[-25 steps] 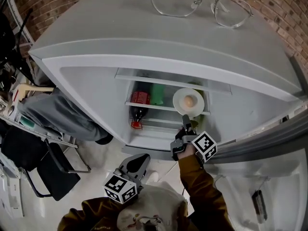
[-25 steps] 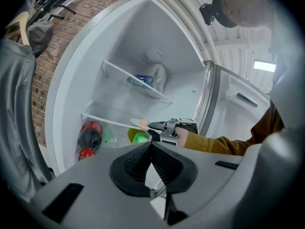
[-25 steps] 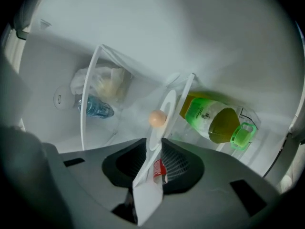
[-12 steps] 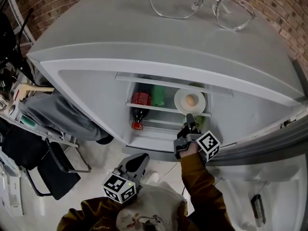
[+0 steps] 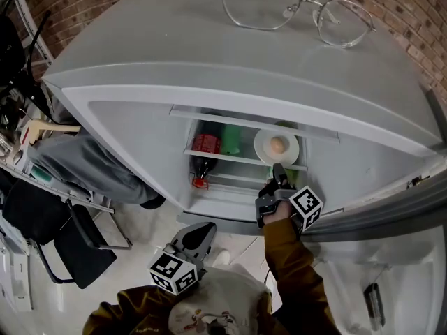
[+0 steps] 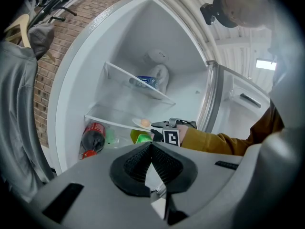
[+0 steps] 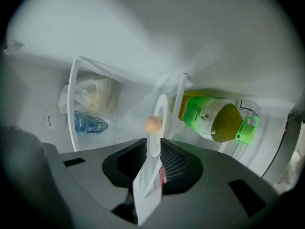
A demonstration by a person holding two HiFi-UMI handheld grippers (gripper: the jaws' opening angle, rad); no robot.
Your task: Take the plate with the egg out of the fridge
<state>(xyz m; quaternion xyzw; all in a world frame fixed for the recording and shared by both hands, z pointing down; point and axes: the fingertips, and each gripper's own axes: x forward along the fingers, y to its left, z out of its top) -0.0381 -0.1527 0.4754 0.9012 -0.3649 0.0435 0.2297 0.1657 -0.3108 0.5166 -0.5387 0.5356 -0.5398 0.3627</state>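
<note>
The right gripper (image 5: 278, 169) has advanced to the shelf's (image 5: 223, 155) front edge. Its fingers now grasp the plate (image 7: 159, 113), egg (image 7: 153, 124) aboard, ready to withdraw. The left gripper (image 6: 151, 148) hangs clenched, empty.

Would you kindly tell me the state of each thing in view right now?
Fridge: door open.
Plate: inside the fridge, rim clamped in the right tool.
Egg: whole, on the plate.
Right tool: shut on the plate.
Left tool: shut, empty.
Green bottle: capped.
</note>
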